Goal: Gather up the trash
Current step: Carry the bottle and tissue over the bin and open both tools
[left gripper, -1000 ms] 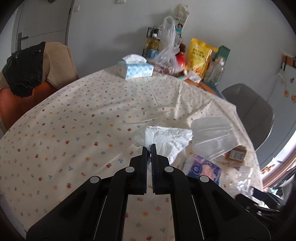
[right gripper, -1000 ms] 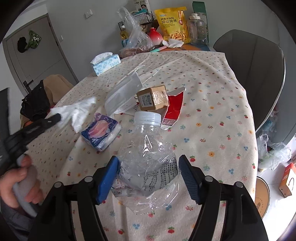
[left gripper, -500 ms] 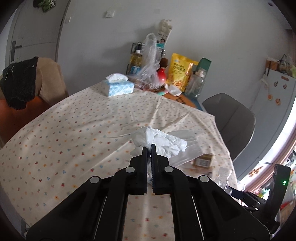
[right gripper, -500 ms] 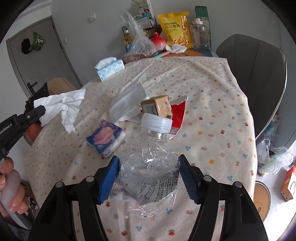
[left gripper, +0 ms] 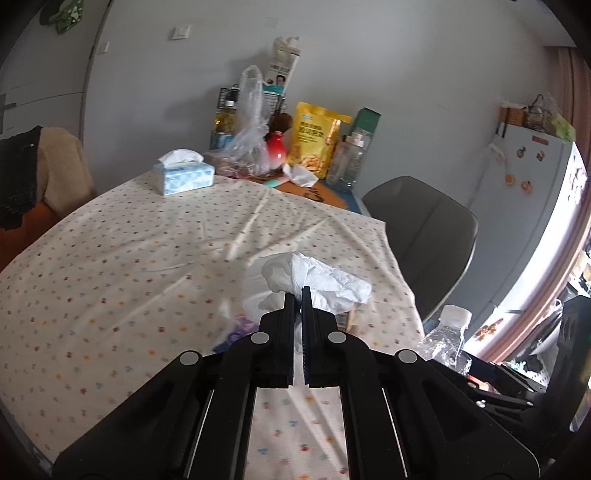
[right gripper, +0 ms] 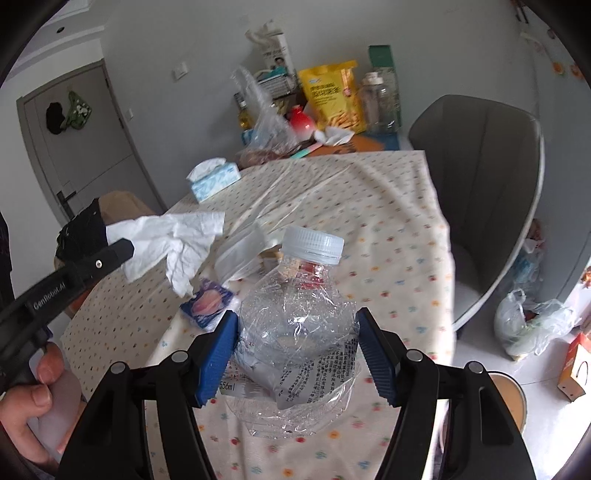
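Since a second ago both loads have risen clear of the tablecloth (right gripper: 388,221): left gripper (left gripper: 298,295) pressed together on crumpled tissue (left gripper: 317,278), right gripper (right gripper: 297,334) squeezing crushed bottle (right gripper: 295,321). Next probably binning; no bin clearly visible.

walls: plain grey, light switch (left gripper: 181,32) | door (right gripper: 85,147): grey, at left | table: floral tablecloth (left gripper: 129,258) | chair (right gripper: 487,192): grey, at the table's right side | fridge (left gripper: 532,192): white, magnets | floor (right gripper: 546,417): pale tile | light: bright daylight from right
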